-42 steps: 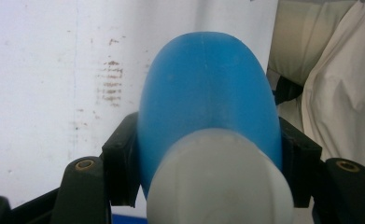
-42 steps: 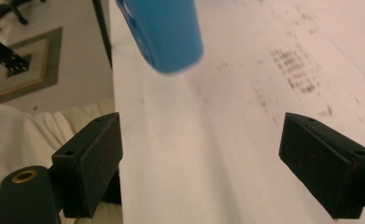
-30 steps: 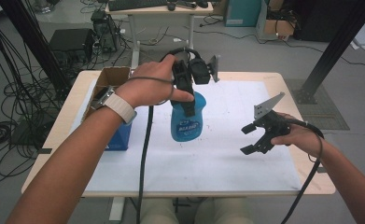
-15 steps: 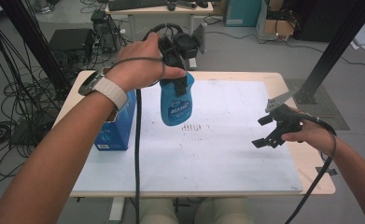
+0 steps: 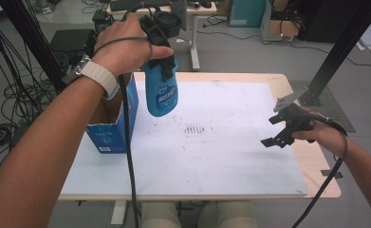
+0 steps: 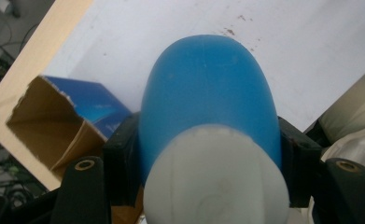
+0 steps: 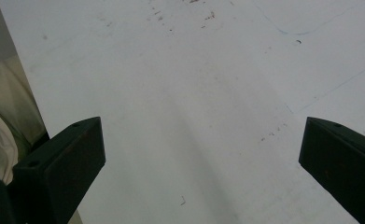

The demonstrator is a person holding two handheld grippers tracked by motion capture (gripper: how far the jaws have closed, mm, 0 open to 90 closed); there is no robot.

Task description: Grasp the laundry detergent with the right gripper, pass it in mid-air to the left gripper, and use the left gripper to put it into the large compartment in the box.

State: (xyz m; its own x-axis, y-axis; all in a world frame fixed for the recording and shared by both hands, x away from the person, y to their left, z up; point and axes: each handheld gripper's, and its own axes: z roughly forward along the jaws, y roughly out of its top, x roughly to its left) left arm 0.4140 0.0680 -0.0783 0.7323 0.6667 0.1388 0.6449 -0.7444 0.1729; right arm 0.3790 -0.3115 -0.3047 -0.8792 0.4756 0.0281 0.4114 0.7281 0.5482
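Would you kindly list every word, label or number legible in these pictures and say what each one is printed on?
Nothing reads with certainty.
Blue bottle, held by the left gripper: white block lettering on its front label, too blurred to read.
Blue cardboard box: a small white label patch near its lower front corner, too small to read.
White board: dark smudges and scuff marks, not writing.

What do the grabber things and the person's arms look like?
Both grippers are black, each with two blocky jaws. The left gripper trails a thick black cable down past the table edge. The right gripper has a grey three-cornered plate on top and its own black cable. The person's forearms are bare, with no sleeves, and the left wrist wears a watch on a pale band.
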